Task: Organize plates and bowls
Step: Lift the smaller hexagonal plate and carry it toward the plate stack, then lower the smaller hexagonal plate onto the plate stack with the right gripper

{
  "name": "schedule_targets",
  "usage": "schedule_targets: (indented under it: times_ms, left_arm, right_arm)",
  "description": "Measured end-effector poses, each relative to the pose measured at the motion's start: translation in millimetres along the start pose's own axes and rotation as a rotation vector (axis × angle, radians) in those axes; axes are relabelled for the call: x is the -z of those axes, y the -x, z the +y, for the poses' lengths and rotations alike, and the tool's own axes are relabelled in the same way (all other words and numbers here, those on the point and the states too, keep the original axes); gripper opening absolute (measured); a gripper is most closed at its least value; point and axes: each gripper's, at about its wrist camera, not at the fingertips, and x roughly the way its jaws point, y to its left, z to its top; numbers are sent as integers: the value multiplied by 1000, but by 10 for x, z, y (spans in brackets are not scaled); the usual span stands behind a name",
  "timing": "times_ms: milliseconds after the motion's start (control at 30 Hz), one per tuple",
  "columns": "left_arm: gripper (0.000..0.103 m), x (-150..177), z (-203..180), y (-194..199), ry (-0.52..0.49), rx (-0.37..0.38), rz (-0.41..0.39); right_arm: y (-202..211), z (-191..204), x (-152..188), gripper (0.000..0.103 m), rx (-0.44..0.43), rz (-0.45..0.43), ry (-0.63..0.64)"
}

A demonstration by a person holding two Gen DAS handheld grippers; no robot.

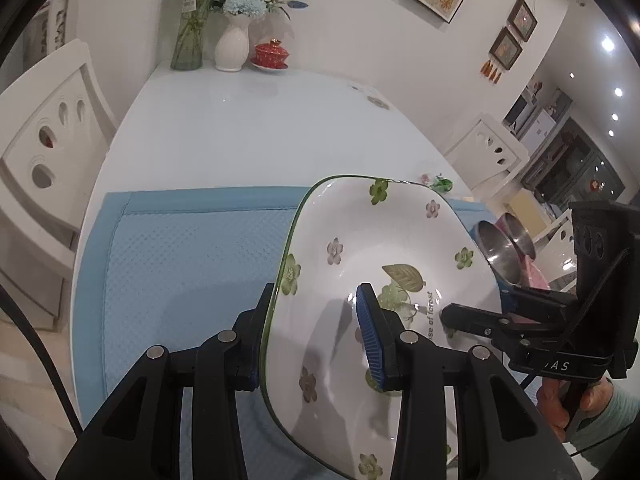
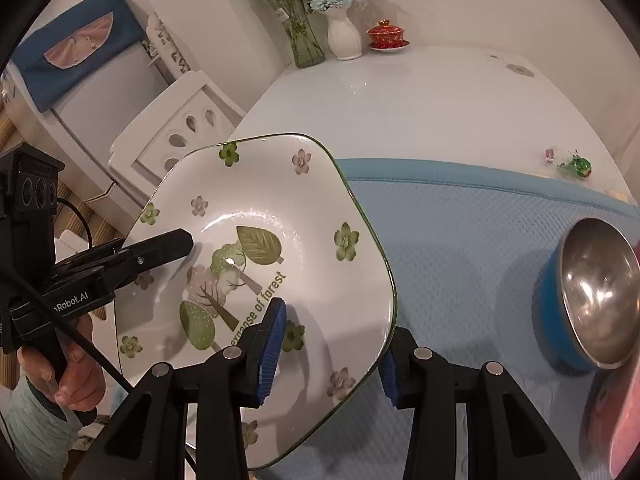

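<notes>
A white squarish plate (image 1: 360,240) (image 2: 248,200) with green flowers and a forest print hangs tilted above the blue mat (image 1: 180,248) (image 2: 460,220). My left gripper (image 1: 316,340) is shut on its left rim, one blue pad inside the plate and the other finger beneath. My right gripper (image 2: 332,360) is shut on the opposite rim in the same way. Each view shows the other gripper's upper finger (image 1: 460,316) (image 2: 168,246) lying on the plate. A steel bowl with a blue outside (image 2: 592,292) (image 1: 500,252) rests on the mat to the right, a pink bowl (image 2: 624,420) beside it.
The white table (image 1: 240,120) holds a glass vase (image 1: 190,36), a white vase (image 1: 232,46) and a red lidded cup (image 1: 272,54) at its far end. A small green trinket (image 2: 578,166) lies near the right edge. White chairs (image 1: 48,140) (image 1: 492,152) flank the table.
</notes>
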Motion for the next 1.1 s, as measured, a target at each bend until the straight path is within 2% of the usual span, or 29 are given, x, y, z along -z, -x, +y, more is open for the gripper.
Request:
schedule_targets:
  times_ms: [200, 533, 700, 867, 1100]
  left_arm:
    - [35, 372, -204, 350, 33, -9, 26]
    - [35, 1228, -481, 887, 110, -9, 70]
    - [35, 1594, -525, 1029, 143, -12, 107]
    - [35, 1826, -528, 1098, 173, -25, 130]
    - [35, 2077, -517, 1088, 197, -49, 160]
  right_arm:
    - [368, 223, 375, 41, 17, 23, -3]
    - [841, 455, 1311, 41, -9, 99, -39]
    - [957, 553, 1746, 41, -22, 154, -17]
    - [999, 631, 2057, 41, -31, 201, 7]
    - [944, 626, 2262, 41, -29, 248, 2]
